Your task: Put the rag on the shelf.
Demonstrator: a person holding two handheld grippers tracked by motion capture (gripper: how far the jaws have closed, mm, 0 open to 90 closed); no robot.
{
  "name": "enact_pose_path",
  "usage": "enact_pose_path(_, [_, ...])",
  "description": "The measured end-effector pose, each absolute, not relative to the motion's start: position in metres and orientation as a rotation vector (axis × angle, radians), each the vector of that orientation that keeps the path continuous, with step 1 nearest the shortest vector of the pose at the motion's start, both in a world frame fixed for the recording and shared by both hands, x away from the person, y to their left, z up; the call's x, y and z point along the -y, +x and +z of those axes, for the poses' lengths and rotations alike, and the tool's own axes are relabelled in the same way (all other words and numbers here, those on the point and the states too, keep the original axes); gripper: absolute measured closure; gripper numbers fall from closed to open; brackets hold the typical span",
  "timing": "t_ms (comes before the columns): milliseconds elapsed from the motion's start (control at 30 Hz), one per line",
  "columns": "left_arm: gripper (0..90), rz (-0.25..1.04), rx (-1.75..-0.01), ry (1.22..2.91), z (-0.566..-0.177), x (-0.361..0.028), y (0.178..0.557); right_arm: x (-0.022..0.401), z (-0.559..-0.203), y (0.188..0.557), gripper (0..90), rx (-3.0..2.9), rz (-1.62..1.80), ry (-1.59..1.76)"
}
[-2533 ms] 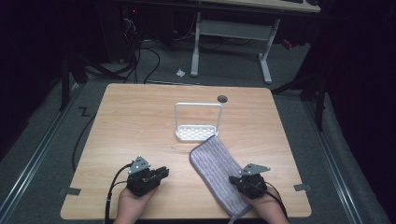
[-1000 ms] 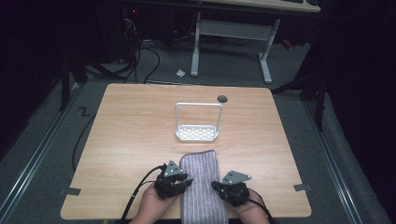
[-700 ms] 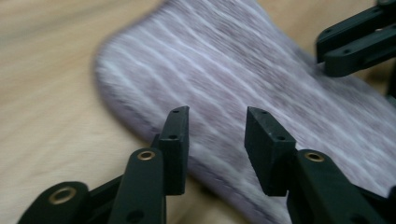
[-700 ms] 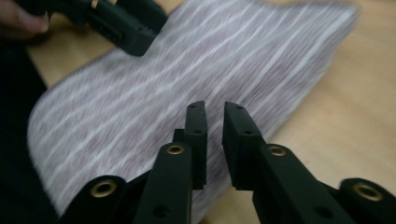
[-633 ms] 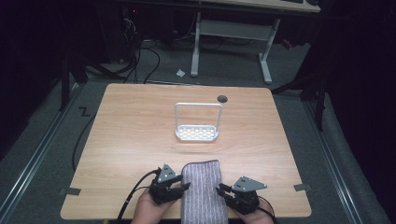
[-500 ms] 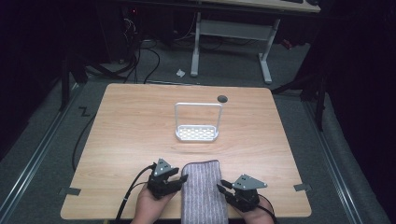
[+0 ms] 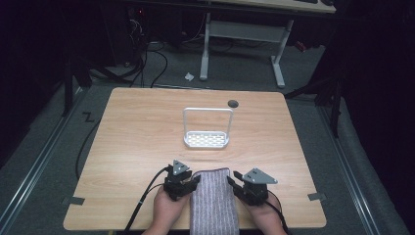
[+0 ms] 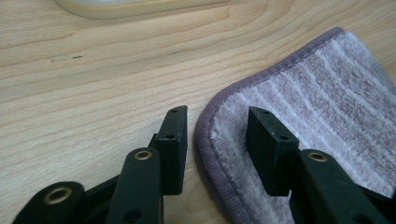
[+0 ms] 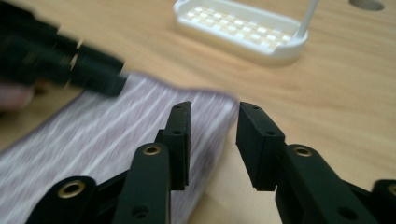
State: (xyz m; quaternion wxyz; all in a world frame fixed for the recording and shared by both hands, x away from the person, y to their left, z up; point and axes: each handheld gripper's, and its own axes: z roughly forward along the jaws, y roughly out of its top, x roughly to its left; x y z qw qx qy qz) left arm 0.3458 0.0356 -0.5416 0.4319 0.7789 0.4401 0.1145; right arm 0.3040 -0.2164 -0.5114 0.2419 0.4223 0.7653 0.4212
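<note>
- Purple-grey striped towel lies at the near edge of the table in the high view, about midway along it, its near end hanging past the edge. The left gripper sits at the towel's far left corner and the right gripper at its far right corner. A white rack stands apart, toward the table's middle.
- Left gripper view: the jaws stand open at a moderate gap, astride the rounded corner of the towel's hem. One jaw rests on bare wood just beside the hem; the other sits over the pile. To grip well, I judge the outer jaw should slide under the hem before closing, so the pinch takes the stitched edge and not loose pile.
- Right gripper view: the jaws are open at a moderate gap, straddling the towel's other far corner, one over the cloth and one over wood. The picture is blurred, so contact is unclear. The left gripper shows dark at upper left.
- Both pinches should probably land at matching spots on the two corners, so the cloth lifts level and does not skew.
</note>
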Motion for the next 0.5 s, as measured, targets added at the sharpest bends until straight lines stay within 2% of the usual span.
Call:
enact_pose_path(133, [65.1,0.292,-1.091,1.936,-0.543,-0.033,0.345,0.205,-0.524,0.333,63.3,-2.125,1.056,1.241])
enact_pose_path(367, [70.2,0.277,-1.071,1.947,-0.543,-0.032,0.345,0.21,-0.54,0.333,63.5,-2.155,1.022,1.32])
enact_pose_path(467, [72.5,0.273,-1.066,1.951,-0.543,-0.031,0.345,0.208,-0.541,0.332,66.9,-2.16,1.014,1.303])
enact_pose_path(500, [74.5,0.265,-1.064,1.954,-0.543,-0.031,0.345,0.207,-0.541,0.331,72.0,-2.165,1.016,1.294])
